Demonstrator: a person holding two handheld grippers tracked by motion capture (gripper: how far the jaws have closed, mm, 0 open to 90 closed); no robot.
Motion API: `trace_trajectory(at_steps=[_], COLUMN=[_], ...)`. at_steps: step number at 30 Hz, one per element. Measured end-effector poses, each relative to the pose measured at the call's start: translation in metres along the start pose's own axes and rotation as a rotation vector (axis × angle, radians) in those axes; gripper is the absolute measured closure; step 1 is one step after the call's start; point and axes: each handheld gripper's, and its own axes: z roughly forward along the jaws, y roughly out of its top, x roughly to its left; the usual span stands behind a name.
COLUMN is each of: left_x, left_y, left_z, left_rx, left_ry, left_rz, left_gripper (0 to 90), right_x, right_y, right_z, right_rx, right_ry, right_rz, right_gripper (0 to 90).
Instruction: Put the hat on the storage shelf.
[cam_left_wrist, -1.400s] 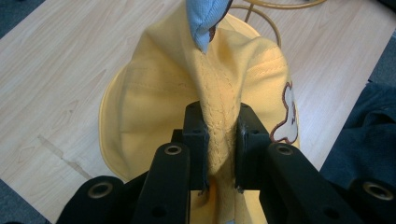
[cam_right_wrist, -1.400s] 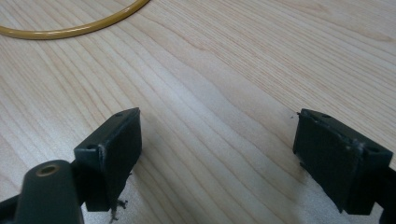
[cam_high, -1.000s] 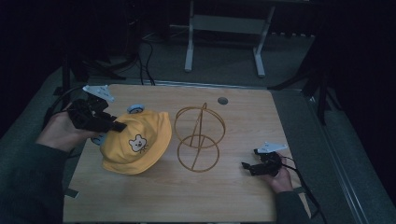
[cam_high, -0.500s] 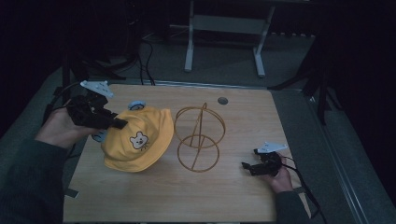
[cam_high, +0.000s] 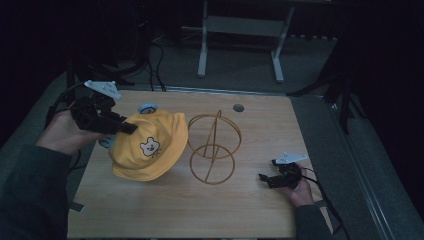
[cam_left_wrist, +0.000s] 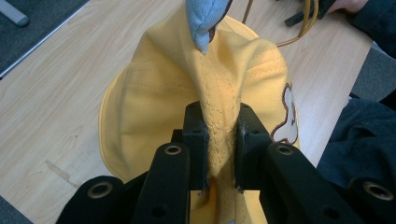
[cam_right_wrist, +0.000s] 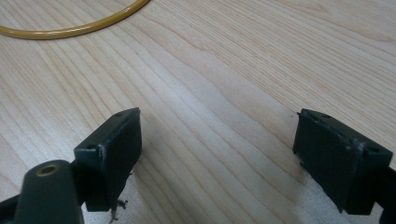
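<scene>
Yellow cloth bucket hat (cam_high: 150, 150) with a small bear face stitched on its side and pale blue ears (cam_high: 147, 107), held at the left half of the light wooden table (cam_high: 165, 210). Its far edge is lifted, and its lower brim reaches down to the tabletop or just above it; contact cannot be judged from the high view. Left gripper (cam_high: 125, 127), black and carried in the person's left hand (cam_high: 62, 135), is clamped on a bunched fold of the hat's fabric; in the left gripper view the two pads (cam_left_wrist: 198, 140) press the yellow cloth (cam_left_wrist: 219, 135) between them, with one blue ear (cam_left_wrist: 203, 21) at the top of that view. Just beside the hat, toward the table's centre, stands a yellow wire stand (cam_high: 212, 147) built of two rings on a slanted rod, close to the brim. Right gripper (cam_high: 265, 178), held in the right hand (cam_high: 300, 192) near the table's right front edge, lies low over the wood, well apart from the hat. Its jaws stand wide apart with bare wood grain between them, and a curve of the yellow ring (cam_right_wrist: 74, 29) shows beyond.
</scene>
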Motion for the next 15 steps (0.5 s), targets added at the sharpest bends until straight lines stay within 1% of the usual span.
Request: trace_trajectory(at_steps=[15], left_x=[0.000], left_y=[0.013], left_z=[-0.006], left_rx=[0.000], left_ry=[-0.011], left_rz=[0.020], left_gripper=[77.6], right_x=[0.000], right_y=[0.000], right_z=[0.000], right_rx=[0.000], right_ry=[0.000], right_rz=[-0.001], right_gripper=[15.3])
